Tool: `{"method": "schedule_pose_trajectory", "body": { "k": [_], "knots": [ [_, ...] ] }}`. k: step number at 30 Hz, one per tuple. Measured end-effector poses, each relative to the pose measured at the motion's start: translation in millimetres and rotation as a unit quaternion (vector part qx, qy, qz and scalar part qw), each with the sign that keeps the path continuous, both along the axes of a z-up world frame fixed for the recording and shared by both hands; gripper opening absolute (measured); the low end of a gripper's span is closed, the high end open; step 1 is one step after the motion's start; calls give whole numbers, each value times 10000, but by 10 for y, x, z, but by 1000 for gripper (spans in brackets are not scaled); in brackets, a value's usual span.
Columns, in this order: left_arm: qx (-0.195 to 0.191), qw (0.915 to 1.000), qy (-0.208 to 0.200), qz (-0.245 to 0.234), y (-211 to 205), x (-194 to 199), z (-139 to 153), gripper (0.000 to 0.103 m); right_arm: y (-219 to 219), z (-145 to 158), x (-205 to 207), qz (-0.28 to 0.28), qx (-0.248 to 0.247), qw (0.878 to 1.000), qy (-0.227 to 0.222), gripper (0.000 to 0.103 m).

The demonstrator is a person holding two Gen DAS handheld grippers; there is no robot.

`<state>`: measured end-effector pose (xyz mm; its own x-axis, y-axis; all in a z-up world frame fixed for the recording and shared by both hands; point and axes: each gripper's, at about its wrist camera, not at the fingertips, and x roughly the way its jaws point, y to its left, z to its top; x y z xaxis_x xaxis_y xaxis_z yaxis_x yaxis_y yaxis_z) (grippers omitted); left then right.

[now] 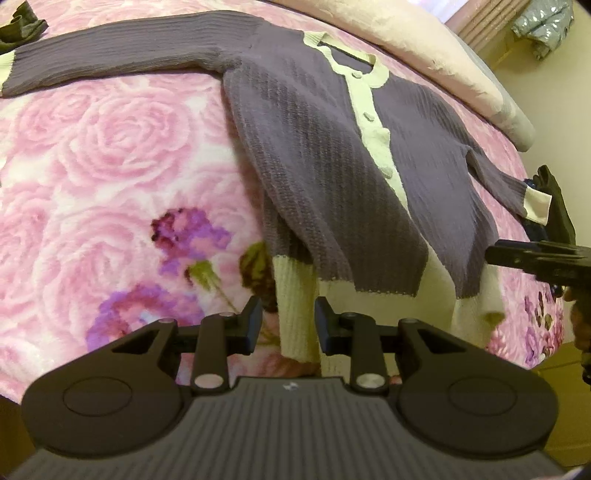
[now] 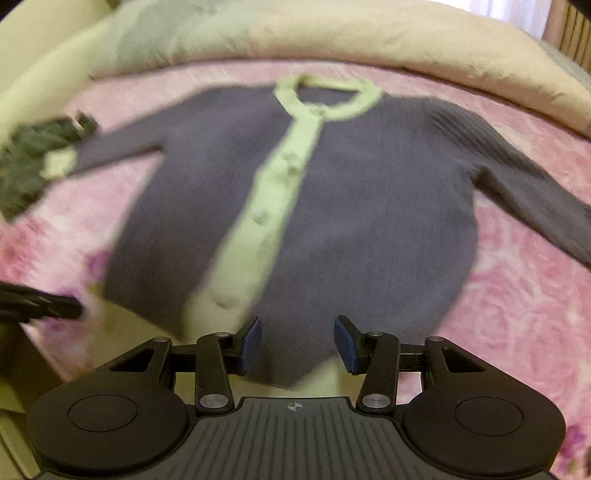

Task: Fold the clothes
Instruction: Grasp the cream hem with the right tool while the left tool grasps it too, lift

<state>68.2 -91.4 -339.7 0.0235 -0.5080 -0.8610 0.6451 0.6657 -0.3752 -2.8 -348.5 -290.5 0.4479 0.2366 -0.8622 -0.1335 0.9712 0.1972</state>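
Left wrist view: the left gripper [image 1: 288,321] hangs over the near edge of the bed [image 1: 110,155], which wears a pink rose-print blanket. Its jaws stand apart; a cream ribbed strip of the cardigan's hem [image 1: 295,306] hangs in the gap, and the pads do not look pressed on it, so I read them as released. The purple cardigan [image 1: 314,147] lies face up with its cream button band [image 1: 373,122] fastened. One sleeve runs out toward the bed's far left corner, where a dark green garment [image 1: 22,26] sits. The other sleeve's cream cuff [image 1: 537,203] lies at the right edge of the bed, close to the right gripper [image 1: 532,258], which shows as a dark shape there. A pale quilt [image 1: 424,51] is bunched along the far edge.

Right wrist view: the picture is blurred. The right gripper's [image 2: 297,343] jaws gape wide over the lower hem of the cardigan [image 2: 369,206], with cloth seen in the gap but no pad touching it. Both sleeves are spread out sideways.

Judging by this layout, spreading flat is about finished and folding has not begun. The next move likely calls for pinching a cuff or a side hem and carrying it across the body toward the button band without dragging the rest.
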Motion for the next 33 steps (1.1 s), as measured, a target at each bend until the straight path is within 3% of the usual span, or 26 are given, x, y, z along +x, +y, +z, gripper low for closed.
{"method": "schedule_pose_trajectory", "body": {
  "k": [4,7,9,12,14,17,22,27,30,33],
  "knots": [
    [-73,10000,34,28,-26,5,-27,25,152,-162,84,400,643,9960,484,47],
    [-97,9999,-13,28,-27,6,-9,25,205,-561,194,66,1003,9902,973,44],
    [-94,9999,-86,23,-10,14,15,25,100,-607,228,-254,1316,9873,857,3],
    [-74,9996,-263,-66,-20,22,46,25,-152,-568,264,-828,1680,9809,534,3],
    [-92,9992,-351,-166,-69,20,52,25,-460,-520,236,-1503,1865,9700,425,3],
    [-173,9975,-513,-460,-224,-29,59,25,-788,-528,278,-2045,2178,9528,547,3],
    [-225,9936,-681,-878,-518,-158,-4,29,-754,-554,409,-2007,2050,9558,634,3],
    [419,9847,-1003,-1358,-722,-303,-301,30,-809,-623,357,-2128,2167,9499,733,3],
    [564,9783,-1260,-1544,-771,-354,-369,33,-822,-632,332,-2132,2203,9488,757,3],
    [479,9826,-1075,-1435,-746,-262,-405,24,-821,-652,324,-2159,2231,9474,775,4]
  ]
}}
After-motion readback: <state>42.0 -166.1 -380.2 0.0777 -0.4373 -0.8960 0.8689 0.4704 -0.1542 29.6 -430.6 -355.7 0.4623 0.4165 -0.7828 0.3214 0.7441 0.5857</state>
